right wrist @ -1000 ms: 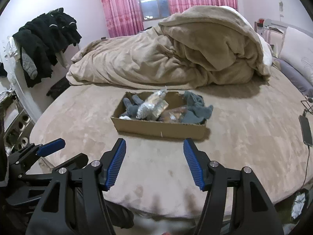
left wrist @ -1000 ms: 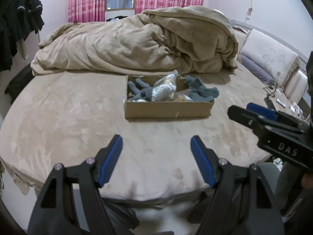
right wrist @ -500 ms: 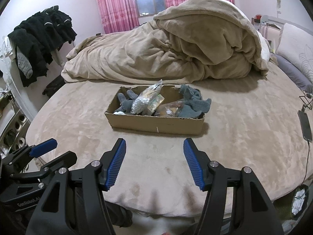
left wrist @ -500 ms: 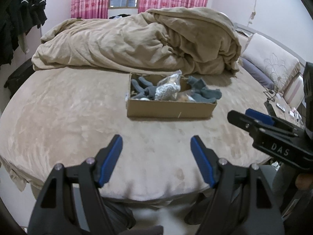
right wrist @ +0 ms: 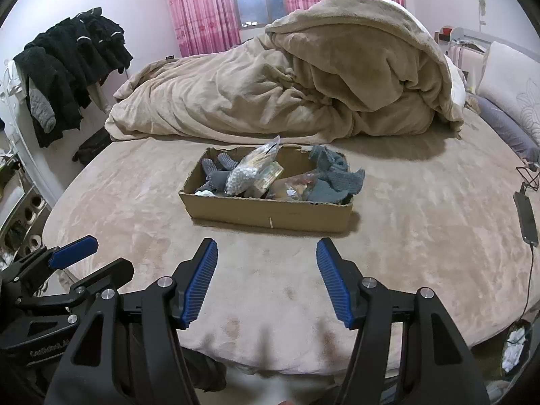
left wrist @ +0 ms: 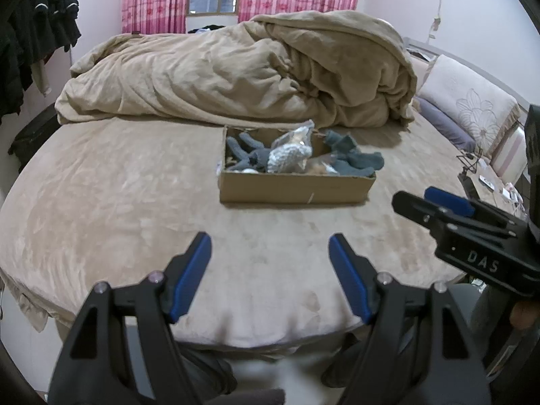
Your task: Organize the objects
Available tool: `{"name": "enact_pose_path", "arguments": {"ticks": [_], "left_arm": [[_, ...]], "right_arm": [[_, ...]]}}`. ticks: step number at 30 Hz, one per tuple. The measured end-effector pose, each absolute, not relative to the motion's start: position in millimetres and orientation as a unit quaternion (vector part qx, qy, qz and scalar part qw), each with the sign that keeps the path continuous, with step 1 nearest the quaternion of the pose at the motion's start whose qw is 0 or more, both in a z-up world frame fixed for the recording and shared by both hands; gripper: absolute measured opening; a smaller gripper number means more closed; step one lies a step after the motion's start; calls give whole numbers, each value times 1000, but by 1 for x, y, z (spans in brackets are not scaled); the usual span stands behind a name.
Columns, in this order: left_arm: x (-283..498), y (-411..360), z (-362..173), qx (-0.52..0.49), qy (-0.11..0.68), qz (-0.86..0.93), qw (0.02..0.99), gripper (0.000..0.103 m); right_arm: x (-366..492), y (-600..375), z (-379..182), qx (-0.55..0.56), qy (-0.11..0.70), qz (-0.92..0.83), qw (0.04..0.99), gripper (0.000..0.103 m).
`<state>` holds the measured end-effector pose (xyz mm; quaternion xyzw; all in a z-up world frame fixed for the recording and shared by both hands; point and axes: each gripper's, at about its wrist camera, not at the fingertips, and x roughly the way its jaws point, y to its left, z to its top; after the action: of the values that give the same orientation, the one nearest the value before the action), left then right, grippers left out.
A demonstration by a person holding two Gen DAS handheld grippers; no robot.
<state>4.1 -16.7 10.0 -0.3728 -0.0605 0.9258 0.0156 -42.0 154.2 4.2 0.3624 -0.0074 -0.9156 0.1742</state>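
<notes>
A shallow cardboard box (left wrist: 297,187) sits on the round beige bed; it also shows in the right wrist view (right wrist: 270,214). It holds grey socks (left wrist: 354,160), grey gloves (left wrist: 241,150) and clear plastic bags (left wrist: 290,150) of small items. My left gripper (left wrist: 270,243) is open and empty, over the bed's near edge, well short of the box. My right gripper (right wrist: 266,248) is open and empty, also short of the box. The right gripper shows at the right of the left wrist view (left wrist: 438,202); the left gripper shows at the left of the right wrist view (right wrist: 77,256).
A crumpled beige duvet (left wrist: 236,74) lies behind the box. Pillows (left wrist: 469,108) lie at the right. Dark clothes (right wrist: 67,67) hang at the left. A phone on a cable (right wrist: 526,217) lies near the bed's right edge.
Both grippers have tilted and moved slightly forward, so the box sits lower and nearer in both views. Both stay open and empty.
</notes>
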Motion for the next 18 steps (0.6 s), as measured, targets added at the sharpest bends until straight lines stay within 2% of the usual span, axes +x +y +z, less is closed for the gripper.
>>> {"name": "enact_pose_path", "arguments": {"ticks": [18], "left_arm": [[4,-13,10,-371,-58,927,12,74]], "right_arm": [[-43,161,7,363,-19,-913,185,64]]}}
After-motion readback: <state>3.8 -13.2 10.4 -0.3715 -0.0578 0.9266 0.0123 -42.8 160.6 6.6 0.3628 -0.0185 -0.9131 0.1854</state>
